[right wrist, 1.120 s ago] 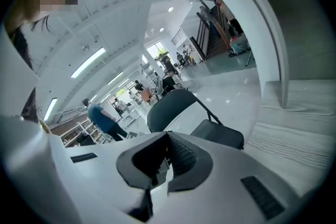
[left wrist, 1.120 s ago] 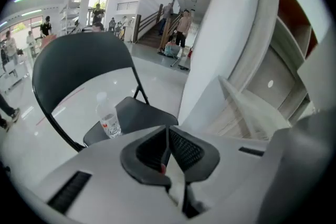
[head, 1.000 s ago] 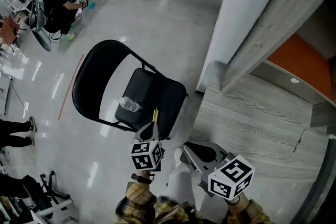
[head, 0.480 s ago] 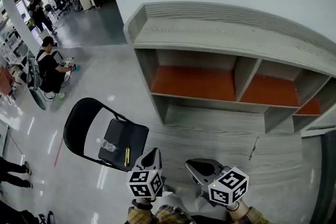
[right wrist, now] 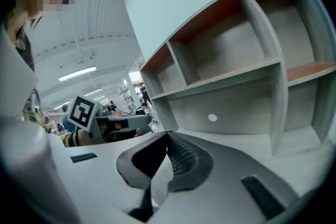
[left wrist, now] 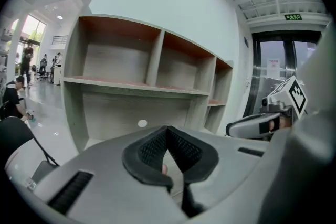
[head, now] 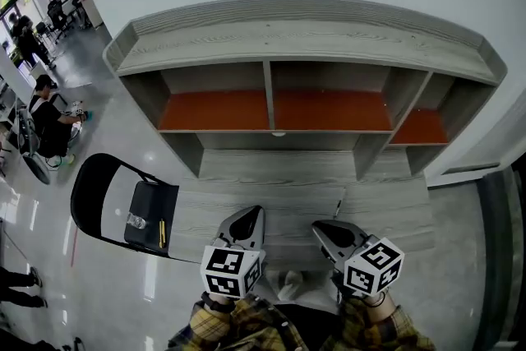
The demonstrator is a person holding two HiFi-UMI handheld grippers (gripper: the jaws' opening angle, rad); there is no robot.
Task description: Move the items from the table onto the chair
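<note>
**A:** What sits at the far left of the head view?

**B:** A black folding chair (head: 156, 197), at about 9 o'clock from the 2 grippers. There are 2 things on its seat: a clear bottle (head: 136, 220) lying on its side, and a thin yellow stick (head: 162, 233) just beside it at its 4 o'clock.

**A:** And the left gripper (head: 251, 216)?

**B:** It is held low in the middle, over the near edge of the table (head: 279, 177), pointing toward 12 o'clock. Its own view shows the 2 dark pads pressed together with nothing between them.

**A:** The right gripper (head: 327, 230)?

**B:** It is near the left gripper, at its 3 o'clock, and aims the same way. Its jaws are also closed and empty.

**A:** What lies ahead of them?

**B:** The grey wood tabletop, and at 12 o'clock a shelf unit (head: 271, 107) with orange-backed compartments. A thin dark streak (head: 339, 203) marks the tabletop at 1 o'clock from the right gripper. I cannot tell whether it is an object or a seam.

**A:** Anyone else?

**B:** People (head: 45, 119) are at 10 o'clock, well apart from the chair, and 1 of them is crouched on the glossy floor.
</note>
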